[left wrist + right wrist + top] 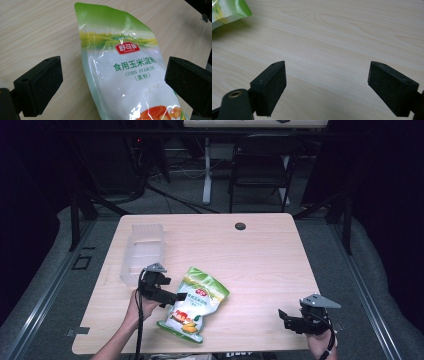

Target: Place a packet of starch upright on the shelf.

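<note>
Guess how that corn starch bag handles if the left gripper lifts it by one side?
The corn starch bag is a soft pouch of loose powder, so it would probably sag and shift. Its glossy film shows glare, so it may slip. The left gripper stands open with the bag between its jaws; squeezing would likely dent it.
</note>
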`<action>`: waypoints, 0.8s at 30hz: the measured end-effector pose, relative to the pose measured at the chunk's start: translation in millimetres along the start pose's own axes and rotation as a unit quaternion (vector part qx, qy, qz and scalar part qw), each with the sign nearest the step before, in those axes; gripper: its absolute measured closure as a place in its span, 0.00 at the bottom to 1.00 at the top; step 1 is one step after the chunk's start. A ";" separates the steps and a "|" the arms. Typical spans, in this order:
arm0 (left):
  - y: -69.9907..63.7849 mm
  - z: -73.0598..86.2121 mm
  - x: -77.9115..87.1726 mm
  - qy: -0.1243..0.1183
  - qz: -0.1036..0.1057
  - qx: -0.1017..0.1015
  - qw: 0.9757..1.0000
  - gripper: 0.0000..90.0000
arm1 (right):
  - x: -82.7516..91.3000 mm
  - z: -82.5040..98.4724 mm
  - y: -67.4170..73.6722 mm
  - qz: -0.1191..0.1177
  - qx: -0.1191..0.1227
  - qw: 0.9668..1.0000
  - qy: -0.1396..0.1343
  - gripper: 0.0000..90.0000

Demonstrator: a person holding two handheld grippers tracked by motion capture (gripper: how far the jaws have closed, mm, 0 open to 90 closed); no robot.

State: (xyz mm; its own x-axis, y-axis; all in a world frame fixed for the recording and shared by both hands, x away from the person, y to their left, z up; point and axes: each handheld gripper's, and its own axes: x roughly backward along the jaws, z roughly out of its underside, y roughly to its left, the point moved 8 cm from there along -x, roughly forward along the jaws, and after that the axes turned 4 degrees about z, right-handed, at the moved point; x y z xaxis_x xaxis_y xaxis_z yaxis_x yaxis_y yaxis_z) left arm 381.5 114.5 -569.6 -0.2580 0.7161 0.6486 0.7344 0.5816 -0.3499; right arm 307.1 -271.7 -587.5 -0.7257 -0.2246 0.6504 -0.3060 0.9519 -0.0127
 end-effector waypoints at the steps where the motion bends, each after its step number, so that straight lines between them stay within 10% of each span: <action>1: 0.0 -1.3 -1.6 0.005 0.002 -0.003 1.000 0.03 | -0.7 0.4 0.1 -0.002 0.000 1.000 0.005 0.16; 24: 18.3 -34.9 -46.7 0.040 0.010 0.013 0.999 0.12 | -2.5 -1.5 7.1 -0.018 0.049 0.998 0.021 0.16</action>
State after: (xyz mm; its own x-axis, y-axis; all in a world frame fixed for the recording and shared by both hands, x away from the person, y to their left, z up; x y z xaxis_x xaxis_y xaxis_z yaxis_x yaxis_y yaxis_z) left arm 428.9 78.2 -582.8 -0.1910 0.6954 0.6927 0.7219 0.5777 -0.3810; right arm 307.7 -264.1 -588.1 -0.6873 -0.2464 0.6833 -0.3908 0.9184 -0.0619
